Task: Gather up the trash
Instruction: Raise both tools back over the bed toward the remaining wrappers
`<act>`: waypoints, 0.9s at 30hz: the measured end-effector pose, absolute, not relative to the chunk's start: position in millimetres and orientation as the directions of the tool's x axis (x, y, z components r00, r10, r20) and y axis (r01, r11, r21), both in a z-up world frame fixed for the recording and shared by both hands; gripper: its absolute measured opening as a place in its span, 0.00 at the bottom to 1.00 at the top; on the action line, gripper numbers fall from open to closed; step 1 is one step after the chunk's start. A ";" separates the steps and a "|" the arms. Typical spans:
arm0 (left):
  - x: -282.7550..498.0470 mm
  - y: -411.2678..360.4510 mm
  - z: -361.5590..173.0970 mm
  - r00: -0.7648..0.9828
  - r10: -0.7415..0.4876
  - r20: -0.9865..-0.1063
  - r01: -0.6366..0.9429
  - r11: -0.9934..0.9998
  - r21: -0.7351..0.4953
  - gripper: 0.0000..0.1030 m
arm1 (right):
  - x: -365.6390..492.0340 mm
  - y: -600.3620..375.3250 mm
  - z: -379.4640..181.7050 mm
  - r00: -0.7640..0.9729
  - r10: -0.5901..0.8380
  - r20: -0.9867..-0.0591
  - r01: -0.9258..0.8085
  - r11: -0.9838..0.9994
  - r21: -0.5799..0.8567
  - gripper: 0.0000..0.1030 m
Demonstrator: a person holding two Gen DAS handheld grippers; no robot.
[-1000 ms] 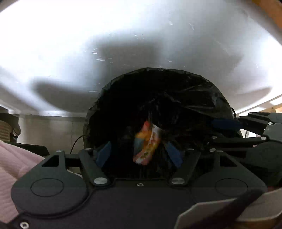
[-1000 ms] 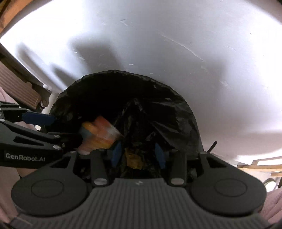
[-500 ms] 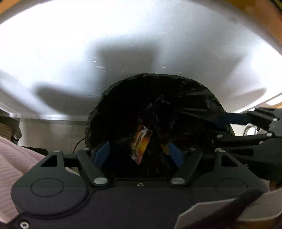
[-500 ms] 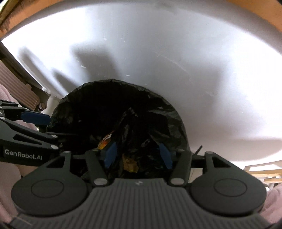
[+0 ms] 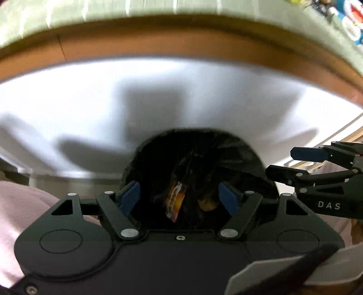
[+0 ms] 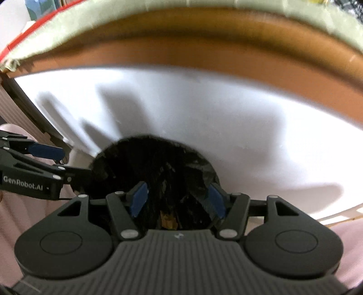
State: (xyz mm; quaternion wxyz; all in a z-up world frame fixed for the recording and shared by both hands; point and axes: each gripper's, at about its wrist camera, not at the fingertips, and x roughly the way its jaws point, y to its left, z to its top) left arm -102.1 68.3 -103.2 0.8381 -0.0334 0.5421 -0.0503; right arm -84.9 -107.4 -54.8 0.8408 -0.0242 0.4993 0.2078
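Far left: pink fabric [image 5: 20, 204] lay close beside the tool body, could've caught a linkage if swung that way.

Left gripper [image 5: 179, 196] hung over the bin mouth, jaws spread, nothing betw. the pads. Task's thing, a bright snack wrapper [image 5: 175, 200], already sat inside the black-lined trash bin [image 5: 197, 141], standing on edge against a liner fold, w/ a brownish scrap [image 5: 207, 203] just right of it. Judged as dropped in OK; small risk only that a loose liner fold got dragged up w/ a finger and tipped the trash out.

Right gripper [image 6: 178, 200] also sat over the bin, jaws just been opening, empty betw. them. Crinkled liner rim [image 6: 204, 168] looked to overlap its right pad [image 6: 216, 202]; couldn't tell if touching. Likeliest snag pt.

Grippers stood near each other, fingers angled inward, so a careless sideways move could've knocked them together.

Room: white surface [image 5: 181, 90] past the bin was bare, open far and to both sides. Brown wooden edge [image 5: 181, 48] w/ green cloth [image 5: 136, 13] over it ran well beyond, the only hard limit on the far side.
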 end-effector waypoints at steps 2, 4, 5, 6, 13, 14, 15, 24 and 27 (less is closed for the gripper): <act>-106.6 70.8 -87.1 0.437 -0.122 -0.891 0.057 0.993 -0.108 0.73 | -88.9 -112.8 -38.6 0.446 0.337 -0.829 -0.378 0.910 0.167 0.75; -110.5 73.9 -70.6 0.471 -0.121 -0.874 0.067 0.993 -0.101 0.73 | -92.1 -117.0 -23.6 0.473 0.343 -0.812 -0.383 0.910 0.162 0.76; -112.5 75.1 -61.7 0.490 -0.123 -0.863 0.071 0.992 -0.102 0.74 | -93.5 -119.6 -15.5 0.490 0.342 -0.802 -0.383 0.911 0.154 0.76; -114.3 75.8 -54.2 0.506 -0.127 -0.853 0.074 0.992 -0.104 0.74 | -94.7 -121.9 -7.6 0.507 0.341 -0.792 -0.384 0.912 0.146 0.76; -121.9 77.2 -6.1 0.598 -0.166 -0.784 0.093 0.986 -0.137 0.78 | -98.2 -136.0 33.6 0.584 0.384 -0.715 -0.393 0.905 0.165 0.78; -122.5 77.8 -0.9 0.611 -0.172 -0.773 0.095 0.985 -0.144 0.78 | -98.0 -136.6 38.6 0.598 0.384 -0.703 -0.393 0.905 0.160 0.80; -122.7 77.8 5.4 0.625 -0.177 -0.760 0.098 0.984 -0.148 0.78 | -97.0 -137.4 43.2 0.613 0.379 -0.694 -0.393 0.908 0.149 0.81; -105.7 93.8 39.4 0.717 -0.170 -0.677 0.049 0.980 -0.194 0.82 | -68.5 -152.7 65.6 0.707 0.349 -0.615 -0.320 0.934 0.162 0.91; -88.5 102.9 46.4 0.751 -0.121 -0.650 0.013 0.986 -0.168 0.82 | -57.6 -155.7 68.7 0.734 0.326 -0.595 -0.301 0.943 0.145 1.00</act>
